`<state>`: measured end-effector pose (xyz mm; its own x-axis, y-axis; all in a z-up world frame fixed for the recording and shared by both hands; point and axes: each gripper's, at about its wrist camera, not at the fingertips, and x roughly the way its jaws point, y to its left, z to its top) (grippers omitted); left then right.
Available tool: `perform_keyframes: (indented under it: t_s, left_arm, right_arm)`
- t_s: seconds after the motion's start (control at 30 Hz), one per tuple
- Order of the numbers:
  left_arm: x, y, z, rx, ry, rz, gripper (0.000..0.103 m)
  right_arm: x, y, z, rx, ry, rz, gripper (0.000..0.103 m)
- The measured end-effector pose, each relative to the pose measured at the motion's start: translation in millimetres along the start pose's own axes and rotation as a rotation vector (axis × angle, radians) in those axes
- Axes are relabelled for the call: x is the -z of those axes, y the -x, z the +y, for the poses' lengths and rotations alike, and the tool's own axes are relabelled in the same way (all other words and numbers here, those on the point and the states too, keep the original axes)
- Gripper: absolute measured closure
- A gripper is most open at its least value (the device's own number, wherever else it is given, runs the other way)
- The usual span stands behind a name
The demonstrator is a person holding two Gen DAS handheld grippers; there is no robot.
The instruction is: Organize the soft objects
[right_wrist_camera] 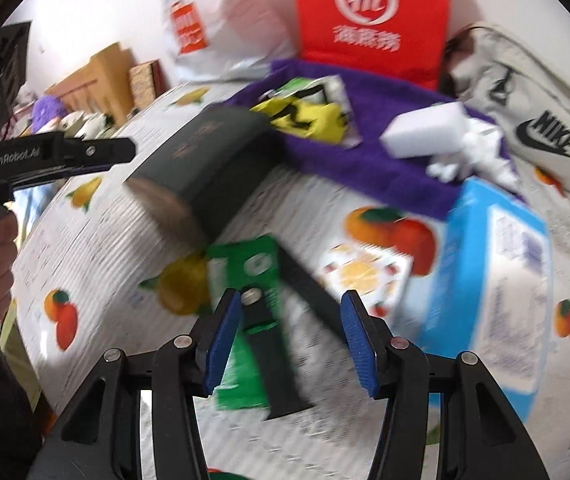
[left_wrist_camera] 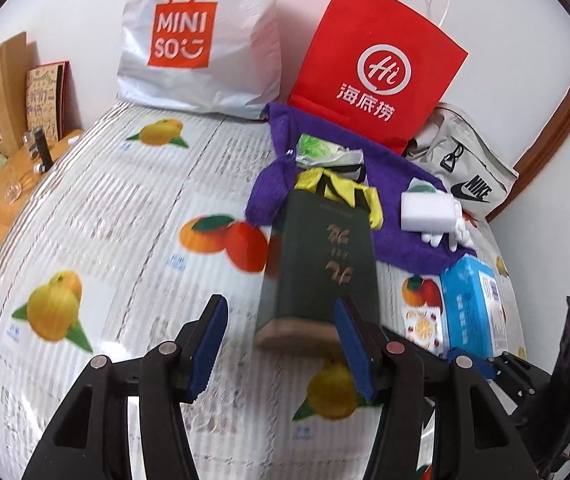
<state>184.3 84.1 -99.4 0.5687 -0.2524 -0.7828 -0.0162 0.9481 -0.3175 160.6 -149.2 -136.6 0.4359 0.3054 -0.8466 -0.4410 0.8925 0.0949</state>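
Observation:
A purple towel (left_wrist_camera: 405,252) lies at the back of the fruit-print table (left_wrist_camera: 125,220). On it sit a yellow and black cloth (left_wrist_camera: 373,204), a green and white packet (left_wrist_camera: 321,148), a white sponge block (left_wrist_camera: 425,208) and a white crumpled piece (left_wrist_camera: 457,236). A dark green box (left_wrist_camera: 317,264) lies lengthwise, its near end just ahead of my left gripper (left_wrist_camera: 281,348); the pads are open and not pressing it. My right gripper (right_wrist_camera: 289,342) is open over a flat green packet (right_wrist_camera: 245,264) with a black strip (right_wrist_camera: 281,360) on it, blurred.
A white Miniso bag (left_wrist_camera: 197,40), a red paper bag (left_wrist_camera: 377,60) and a grey Nike bag (left_wrist_camera: 469,172) stand along the back wall. A blue tissue box (left_wrist_camera: 473,304) lies at the right. A wooden stand with glasses (left_wrist_camera: 13,188) is at the far left.

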Motion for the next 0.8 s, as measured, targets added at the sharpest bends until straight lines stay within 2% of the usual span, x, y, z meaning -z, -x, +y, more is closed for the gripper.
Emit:
perform_keyframes:
  t_s: [0.2, 0.3, 0.37, 0.43, 0.8]
  left_arm:
    - [16.3, 2.5, 14.1, 0.030, 0.016, 0.006, 0.050]
    - [21.8, 2.5, 19.1, 0.036, 0.030, 0.008, 0.050]
    - [25.0, 1.4, 21.5, 0.041, 0.040, 0.016, 0.049]
    - [28.4, 0.5, 22.5, 0.046, 0.048, 0.023, 0.049]
    - [43.8, 5.4, 14.3, 0.038, 0.032, 0.035, 0.049]
  right_arm:
    - [18.7, -18.3, 5.3, 0.001, -0.013, 0.066, 0.051]
    - [24.0, -24.1, 8.0, 0.015, 0.010, 0.060, 0.056]
    - [24.0, -23.5, 10.4, 0.030, 0.021, 0.058, 0.064]
    - [22.7, -17.7, 8.7, 0.015, 0.000, 0.045, 0.068]
    - [47.6, -1.4, 20.0, -0.055, 0.010, 0.071, 0.066]
